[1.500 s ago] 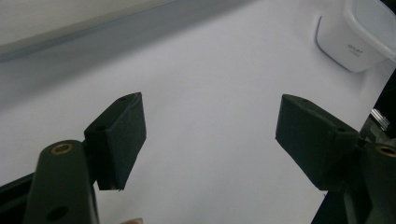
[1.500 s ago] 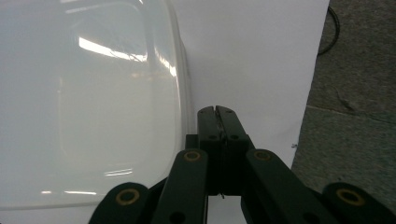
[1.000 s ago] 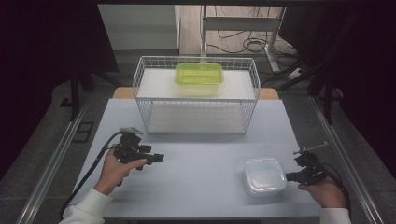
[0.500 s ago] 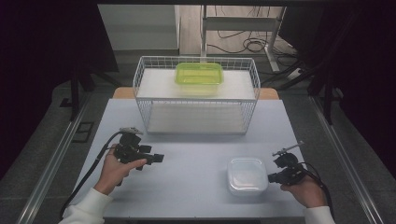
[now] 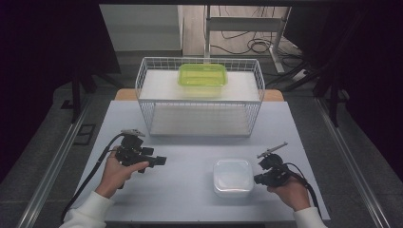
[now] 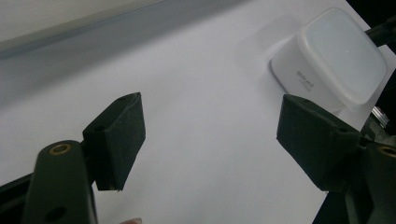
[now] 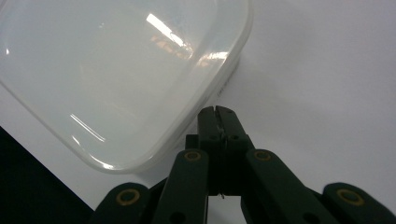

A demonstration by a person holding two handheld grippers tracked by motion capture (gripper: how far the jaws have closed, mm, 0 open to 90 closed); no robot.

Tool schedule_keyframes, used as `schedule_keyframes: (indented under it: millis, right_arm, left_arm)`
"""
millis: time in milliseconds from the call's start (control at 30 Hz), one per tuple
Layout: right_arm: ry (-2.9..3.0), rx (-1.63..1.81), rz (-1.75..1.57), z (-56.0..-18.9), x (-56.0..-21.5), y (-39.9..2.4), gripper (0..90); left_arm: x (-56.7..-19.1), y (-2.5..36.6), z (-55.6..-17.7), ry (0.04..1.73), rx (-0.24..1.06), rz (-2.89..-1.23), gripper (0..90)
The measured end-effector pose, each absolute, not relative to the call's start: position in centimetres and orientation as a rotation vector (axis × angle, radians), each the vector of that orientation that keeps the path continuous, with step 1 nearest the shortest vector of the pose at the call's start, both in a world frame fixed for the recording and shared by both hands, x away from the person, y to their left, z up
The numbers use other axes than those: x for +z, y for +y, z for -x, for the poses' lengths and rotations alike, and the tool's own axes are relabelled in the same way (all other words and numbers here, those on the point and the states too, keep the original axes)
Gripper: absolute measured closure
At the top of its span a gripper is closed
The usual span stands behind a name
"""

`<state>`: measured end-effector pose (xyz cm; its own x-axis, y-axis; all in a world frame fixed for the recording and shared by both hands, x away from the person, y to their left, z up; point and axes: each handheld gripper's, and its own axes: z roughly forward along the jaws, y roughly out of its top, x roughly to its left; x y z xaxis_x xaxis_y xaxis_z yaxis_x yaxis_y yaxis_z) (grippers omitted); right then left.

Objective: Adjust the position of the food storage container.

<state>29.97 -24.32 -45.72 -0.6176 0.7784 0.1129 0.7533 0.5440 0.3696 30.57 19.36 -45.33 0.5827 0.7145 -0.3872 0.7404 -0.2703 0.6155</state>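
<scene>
Translucent white plastic: the lidded food container (image 5: 233,177) sits on the pale matte table (image 5: 190,199), front right, square with rounded corners and a glossy lid that catches glare. Contents can't be read through the frosted plastic.

Right gripper (image 5: 260,179) is at the container's right edge with its jaws pressed together, nothing between them. In the right gripper view the closed tips (image 7: 218,116) sit just beside the container's (image 7: 116,79) lower wall; whether they actually touch it I can't tell.

Left gripper (image 5: 160,160) is held over the table's front left, well apart from the container, jaws spread wide with nothing between. Left gripper view looks along its two black matte pads (image 6: 119,135) toward the white container (image 6: 334,65), with bare tabletop between them.

Behind: a white wire basket (image 5: 199,102), open rectangular mesh, stands at the far half of the table. On a white shelf near its back edge sits a lime-green translucent container (image 5: 202,78), rectangular with rounded corners, lid on, contents not visible.

Black cables (image 5: 90,178) trail from both grippers toward the person's white sleeves (image 5: 88,216).
</scene>
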Motion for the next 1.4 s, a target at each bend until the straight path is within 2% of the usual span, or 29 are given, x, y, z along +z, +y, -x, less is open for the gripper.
schedule_keyframes:
  millis: [733, 1400]
  right_arm:
    - [2.792, 0.617, -1.168, -31.0, -46.6, -17.1, 89.0]
    - [2.783, 0.640, -1.123, -31.1, -47.0, -15.0, 88.9]
  left_arm:
    - [-45.3, 19.5, -30.6, 1.170, -0.045, -2.004, 23.4]
    - [-45.5, 19.4, -30.6, 1.166, -0.047, -2.013, 23.3]
